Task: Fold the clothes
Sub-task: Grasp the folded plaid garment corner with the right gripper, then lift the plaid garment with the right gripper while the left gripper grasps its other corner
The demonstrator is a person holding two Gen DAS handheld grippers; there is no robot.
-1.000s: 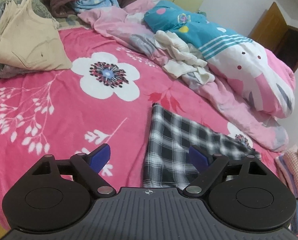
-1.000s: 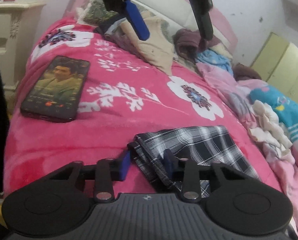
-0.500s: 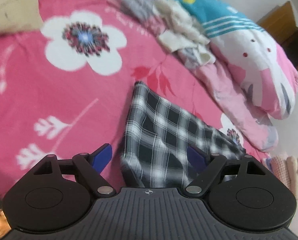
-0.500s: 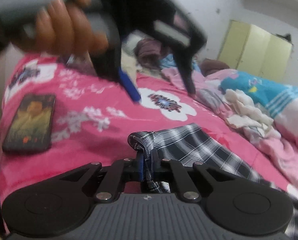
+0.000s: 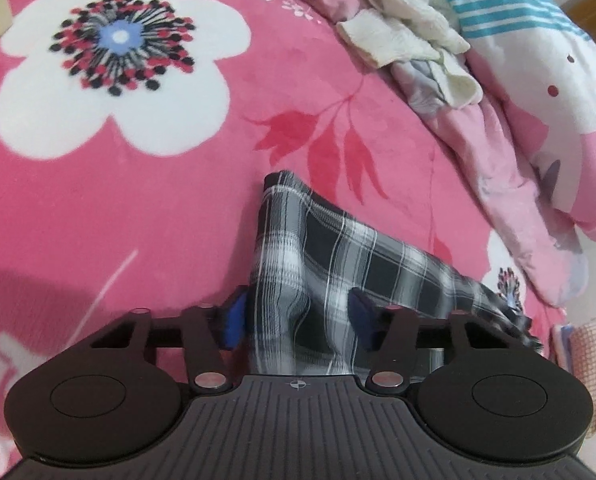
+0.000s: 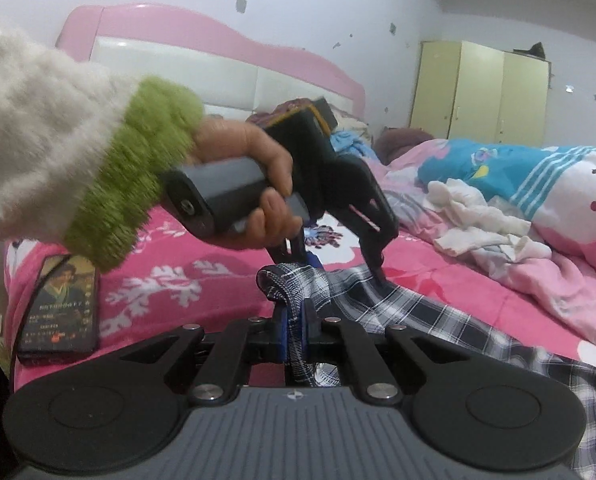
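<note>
Black-and-white plaid garment (image 5: pixel 338 260): folded, rumpled, lying on the pink floral bed (image 5: pixel 138 200). Right gripper (image 6: pixel 294 328): fingers clenched on its bunched edge. Left gripper (image 5: pixel 296 316): tilted downward, fingers parted, straddling the cloth.

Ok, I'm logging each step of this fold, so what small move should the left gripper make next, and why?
Probably close the left gripper on the plaid cloth. Its blue pads sit apart on either side of a raised fold of the fabric, not yet pinching it, while the right gripper is already clamped on another edge. With both edges held, the cloth could likely be lifted off the pink blanket for folding.
</note>
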